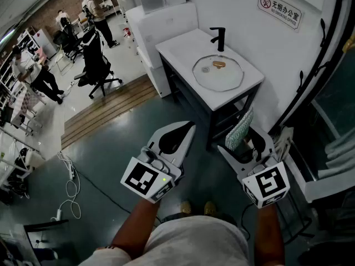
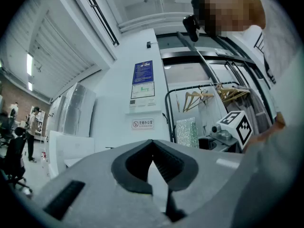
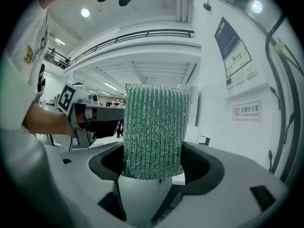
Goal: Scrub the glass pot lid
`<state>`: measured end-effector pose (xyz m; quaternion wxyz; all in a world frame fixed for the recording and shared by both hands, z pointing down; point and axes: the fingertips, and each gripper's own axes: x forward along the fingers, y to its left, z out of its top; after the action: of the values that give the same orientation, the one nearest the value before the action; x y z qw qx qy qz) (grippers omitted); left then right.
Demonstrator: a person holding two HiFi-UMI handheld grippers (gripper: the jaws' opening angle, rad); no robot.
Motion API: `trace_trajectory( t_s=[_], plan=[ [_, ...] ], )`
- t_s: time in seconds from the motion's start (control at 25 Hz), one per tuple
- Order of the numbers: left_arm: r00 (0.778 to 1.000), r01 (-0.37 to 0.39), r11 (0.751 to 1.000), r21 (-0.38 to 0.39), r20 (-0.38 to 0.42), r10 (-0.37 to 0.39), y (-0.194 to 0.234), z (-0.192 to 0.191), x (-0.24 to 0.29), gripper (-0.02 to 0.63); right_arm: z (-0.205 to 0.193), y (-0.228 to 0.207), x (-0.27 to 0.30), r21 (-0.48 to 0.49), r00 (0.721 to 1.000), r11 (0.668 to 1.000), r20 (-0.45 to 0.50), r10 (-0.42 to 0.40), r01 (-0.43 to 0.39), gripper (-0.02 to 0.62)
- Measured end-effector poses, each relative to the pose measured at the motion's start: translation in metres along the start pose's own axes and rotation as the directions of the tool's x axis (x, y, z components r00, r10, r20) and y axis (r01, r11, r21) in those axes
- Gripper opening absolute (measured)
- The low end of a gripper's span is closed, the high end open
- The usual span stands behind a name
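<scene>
In the head view the round glass pot lid (image 1: 217, 73) with a brown knob (image 1: 219, 64) lies flat over the basin of a white counter (image 1: 180, 47), under a black tap (image 1: 220, 37). Both grippers hang well short of the counter, above the grey floor. My left gripper (image 1: 187, 129) is shut with nothing in it; in its own view the dark pads (image 2: 164, 163) meet at the tip of the left gripper (image 2: 152, 142). My right gripper (image 1: 244, 141) is shut on a green scrub pad (image 1: 239, 130). In the right gripper view the scrub pad (image 3: 154, 129) stands upright out of my right gripper (image 3: 154, 171).
The counter rests on a dark frame (image 1: 213, 118) against a white wall with a no-smoking sign (image 1: 280, 9). A white cabinet (image 1: 161, 24) stands left of it. Office chairs (image 1: 95, 65) and people (image 1: 33, 76) are at far left. A cable and power strip (image 1: 71, 173) lie on the floor.
</scene>
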<state>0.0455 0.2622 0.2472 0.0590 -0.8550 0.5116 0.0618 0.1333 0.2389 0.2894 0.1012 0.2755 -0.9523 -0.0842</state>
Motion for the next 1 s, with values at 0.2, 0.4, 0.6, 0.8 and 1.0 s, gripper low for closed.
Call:
trace_trajectory(
  t_s=[0.2,0.4,0.6,0.8,1.0],
  plan=[
    [1.0,-0.006,1.0,-0.004,0.002,0.006,0.003,-0.001,-0.001,0.015,-0.001,0.001,0.003,0.002,1.0,1.0,-0.001,0.005,-0.005,0.348],
    [1.0,-0.014,1.0,-0.012,0.002,0.014,0.009,-0.003,-0.004,0.015,0.001,0.002,0.008,0.013,1.0,1.0,0.004,0.007,-0.007,0.348],
    [1.0,-0.017,1.0,-0.022,0.006,0.017,0.015,-0.003,-0.008,0.015,0.006,0.001,0.01,0.063,0.999,0.998,0.032,0.005,-0.007,0.348],
    [1.0,-0.015,1.0,-0.027,0.012,0.015,0.025,-0.003,-0.011,0.015,0.008,0.001,0.016,0.088,0.999,0.996,0.037,-0.003,-0.001,0.348],
    [1.0,-0.009,1.0,-0.029,0.015,0.009,0.043,-0.005,-0.017,0.015,0.009,0.006,0.032,0.108,0.999,0.994,0.039,-0.01,0.006,0.348]
  ],
)
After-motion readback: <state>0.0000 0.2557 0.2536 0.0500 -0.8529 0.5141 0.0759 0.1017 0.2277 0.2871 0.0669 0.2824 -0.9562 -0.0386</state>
